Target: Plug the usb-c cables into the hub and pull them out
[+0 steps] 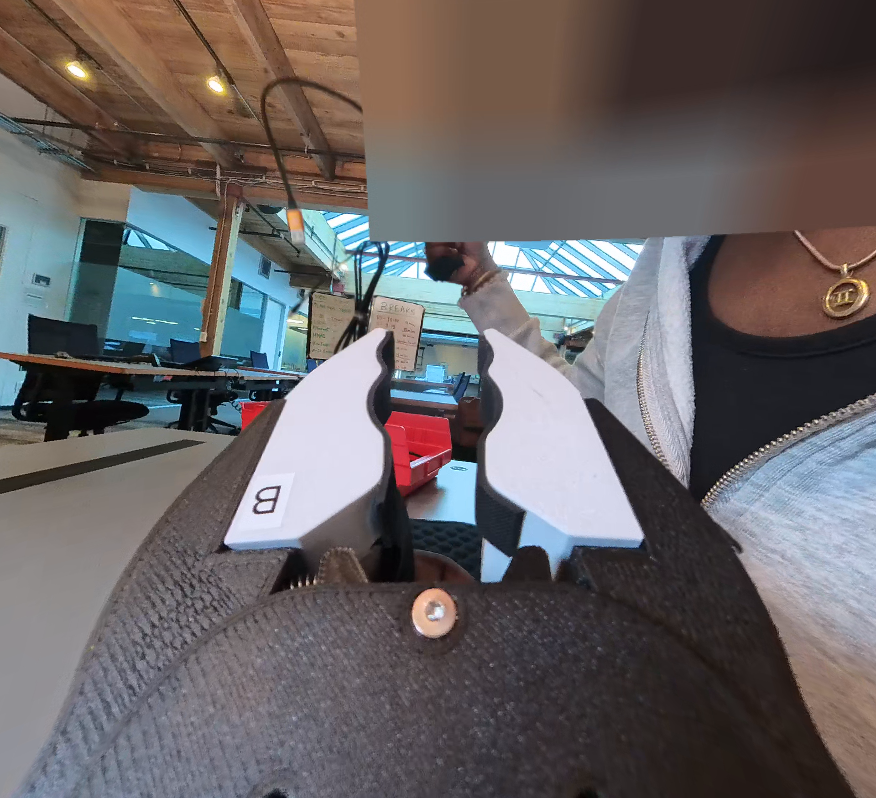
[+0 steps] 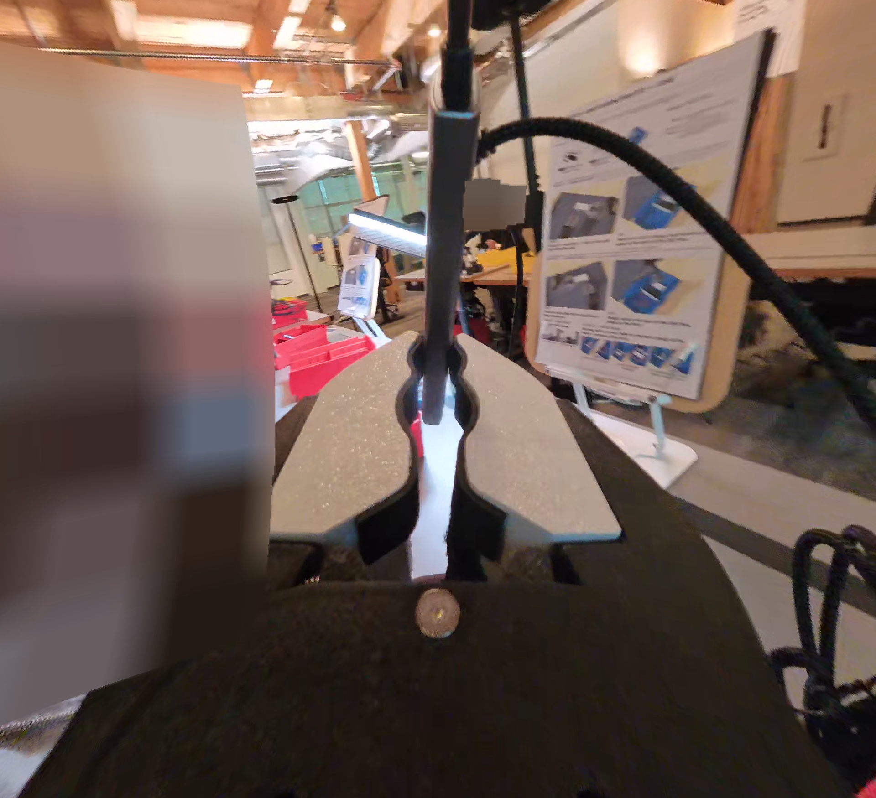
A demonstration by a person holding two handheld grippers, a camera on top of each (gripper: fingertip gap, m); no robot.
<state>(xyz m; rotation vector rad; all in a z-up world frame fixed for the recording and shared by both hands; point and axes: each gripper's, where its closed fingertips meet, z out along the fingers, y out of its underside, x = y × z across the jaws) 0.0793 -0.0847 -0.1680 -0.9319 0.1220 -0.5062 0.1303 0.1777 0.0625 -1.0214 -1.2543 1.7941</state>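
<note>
While the right hand-held gripper [image 2: 437, 360] is raised off the tabletop [image 2: 739, 486], its fingers are pinched nearly together on the lower end of a slim grey hub [image 2: 448, 225], which stands upright edge-on above the fingertips. My read: it's held high and vertical so the ports face clear air and a plug can be lined up from the side.

One thick braided black cable [image 2: 701, 216] leaves the hub's right edge near its top and arcs down to the right. A second black lead [image 2: 459, 7] runs straight up from the hub's top end. Can't tell which is the hub's own tail.

Left hand-held gripper [image 1: 436, 344] is wide open, nothing between the fingers, pointing up and out. Probably free to fetch a plug. Well above and left of its tips, one loose cable [image 1: 279, 150] hangs with an orange-collared plug [image 1: 295, 222] pointing down, unplugged. A bundle of dark cables [image 1: 365, 287] dangles just beyond the tips, below a person's hand [image 1: 455, 261]; strand count unreadable.

Count: hub 1, hand-held grippers 2, dangling plug 1, red bins [image 1: 419, 453] at least 2 beyond the left tips, more coiled black cable [image 2: 834, 623] at lower right of the right gripper.
</note>
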